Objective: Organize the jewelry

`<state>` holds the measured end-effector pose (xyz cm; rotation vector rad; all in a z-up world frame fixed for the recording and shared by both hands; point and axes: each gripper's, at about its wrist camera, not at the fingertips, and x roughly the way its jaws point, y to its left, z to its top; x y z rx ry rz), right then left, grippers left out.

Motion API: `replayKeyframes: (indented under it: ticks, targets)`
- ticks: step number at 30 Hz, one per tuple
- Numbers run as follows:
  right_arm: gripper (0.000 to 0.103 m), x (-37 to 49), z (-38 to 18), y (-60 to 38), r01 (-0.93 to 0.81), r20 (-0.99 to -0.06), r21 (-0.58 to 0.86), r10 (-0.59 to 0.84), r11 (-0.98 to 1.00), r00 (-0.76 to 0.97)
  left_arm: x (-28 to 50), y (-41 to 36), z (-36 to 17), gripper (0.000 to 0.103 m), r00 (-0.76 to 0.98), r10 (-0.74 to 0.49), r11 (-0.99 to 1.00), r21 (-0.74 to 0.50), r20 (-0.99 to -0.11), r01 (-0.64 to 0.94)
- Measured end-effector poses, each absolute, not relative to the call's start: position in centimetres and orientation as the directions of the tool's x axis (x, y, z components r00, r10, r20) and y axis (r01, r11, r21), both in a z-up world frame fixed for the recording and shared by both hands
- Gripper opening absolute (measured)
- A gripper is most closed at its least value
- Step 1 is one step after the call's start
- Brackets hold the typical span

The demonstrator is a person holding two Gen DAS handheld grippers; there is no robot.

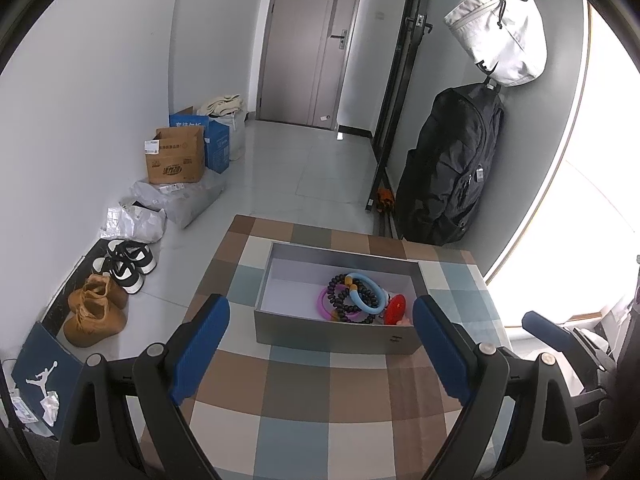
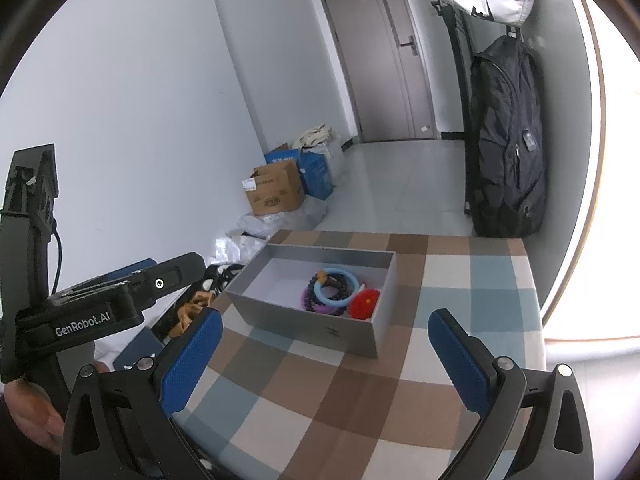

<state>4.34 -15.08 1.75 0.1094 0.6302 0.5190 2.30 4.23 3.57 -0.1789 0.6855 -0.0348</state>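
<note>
Table: checked cloth [image 1: 328, 392] in brown, blue and cream fills the near ground.
Box: grey open tray [image 1: 276, 280] sits mid-table, just beyond both tools.
Left gripper [image 1: 320, 344]: jaws spread wide, blue pads empty, hovering near the box's front wall.
Right gripper [image 2: 324, 356]: also gaping, nothing between its pads.
Jewelry: all bunched at the box's right end, with light-blue bangle [image 1: 368, 294] over dark bead bracelet [image 1: 340, 300], purple ring [image 1: 326, 306], red piece [image 1: 394, 308] rightmost.

Heaped bracelets [image 1: 354, 298] in open grey box [image 1: 280, 332]
</note>
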Motion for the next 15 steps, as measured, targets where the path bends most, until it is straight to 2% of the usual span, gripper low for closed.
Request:
replayKeyframes:
  ticks: [15]
  targets:
    - [0.103, 4.56, 1.38, -14.88, -0.42, -0.551, 0.252, 0.486, 0.872, 0.678, 2.16, 4.06, 3.61, 0.09, 0.78, -0.094, 0.984, -0.177, -0.619, -0.021]
